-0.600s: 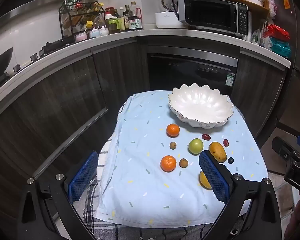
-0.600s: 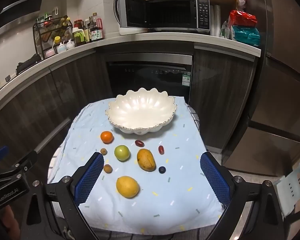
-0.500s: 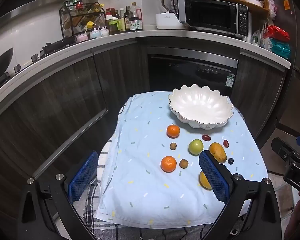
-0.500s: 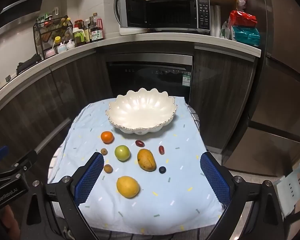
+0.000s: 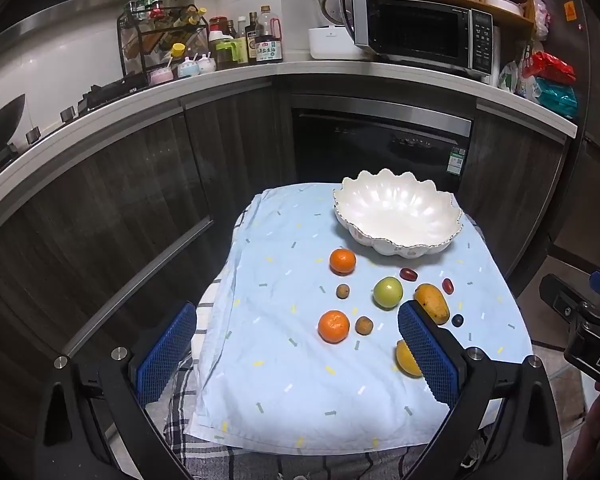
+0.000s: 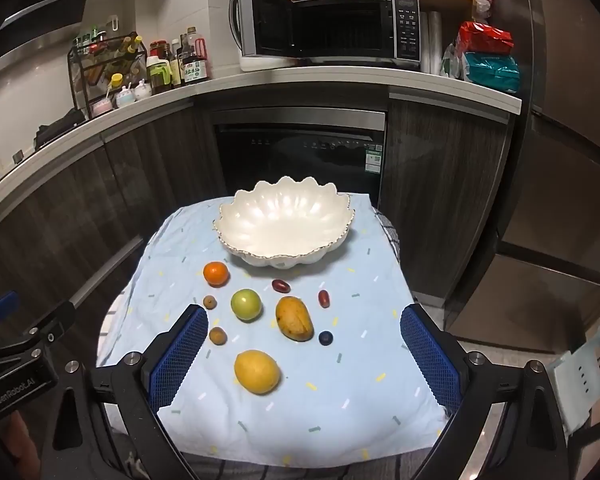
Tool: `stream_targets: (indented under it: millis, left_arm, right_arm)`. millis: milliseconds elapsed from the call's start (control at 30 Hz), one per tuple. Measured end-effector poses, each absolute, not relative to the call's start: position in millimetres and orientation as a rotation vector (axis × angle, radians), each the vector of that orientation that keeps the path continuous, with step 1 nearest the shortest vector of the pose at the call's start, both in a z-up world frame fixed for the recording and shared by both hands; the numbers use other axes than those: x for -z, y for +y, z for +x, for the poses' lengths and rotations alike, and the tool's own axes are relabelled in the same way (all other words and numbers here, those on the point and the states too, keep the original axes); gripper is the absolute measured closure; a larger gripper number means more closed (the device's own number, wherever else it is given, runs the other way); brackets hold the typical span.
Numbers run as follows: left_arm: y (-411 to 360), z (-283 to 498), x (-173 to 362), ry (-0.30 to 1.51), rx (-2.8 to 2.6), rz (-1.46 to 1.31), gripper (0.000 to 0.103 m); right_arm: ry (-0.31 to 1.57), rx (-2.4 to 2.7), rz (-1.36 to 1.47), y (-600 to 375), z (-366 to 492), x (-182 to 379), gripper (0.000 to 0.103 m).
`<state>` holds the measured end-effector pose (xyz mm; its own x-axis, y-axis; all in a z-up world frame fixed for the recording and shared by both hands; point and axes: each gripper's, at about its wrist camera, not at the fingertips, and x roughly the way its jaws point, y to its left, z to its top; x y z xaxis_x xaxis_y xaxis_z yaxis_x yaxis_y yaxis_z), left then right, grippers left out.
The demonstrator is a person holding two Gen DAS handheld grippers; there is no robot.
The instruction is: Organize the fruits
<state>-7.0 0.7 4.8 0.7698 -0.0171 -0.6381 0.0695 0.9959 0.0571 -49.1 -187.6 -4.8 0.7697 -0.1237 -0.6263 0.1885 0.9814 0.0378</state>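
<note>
An empty white scalloped bowl (image 5: pixel 396 216) (image 6: pixel 284 222) stands at the far end of a small table under a light blue cloth (image 5: pixel 284 344) (image 6: pixel 340 384). In front of it lie loose fruits: two oranges (image 5: pixel 342 261) (image 5: pixel 333 326), a green apple (image 5: pixel 387 292) (image 6: pixel 246 304), a mango (image 5: pixel 432 303) (image 6: pixel 294 318), a lemon (image 6: pixel 257 371) partly hidden behind my left finger, small brown fruits, two red dates and a dark berry (image 6: pixel 325 337). My left gripper (image 5: pixel 296 356) and right gripper (image 6: pixel 304 356) are both open and empty, held above the table's near edge.
Dark cabinets and a built-in dishwasher (image 6: pixel 300 156) stand behind the table. The counter above holds a microwave (image 6: pixel 328 32) with its door open, bottles and a spice rack (image 5: pixel 160 40). A checked cloth (image 5: pixel 184 396) hangs under the blue one.
Both views have barely shifted. The fruits and bowl lie where they were, and both grippers stay open.
</note>
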Motion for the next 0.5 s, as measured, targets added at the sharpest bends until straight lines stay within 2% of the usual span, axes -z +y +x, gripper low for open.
stream_targets:
  millis: [500]
  left_arm:
    - [-0.1, -8.3, -6.1, 0.689, 0.047, 0.078, 0.0]
  right_arm:
    - [0.668, 0.171, 0.101, -187.3, -52.3, 2.3, 0.005]
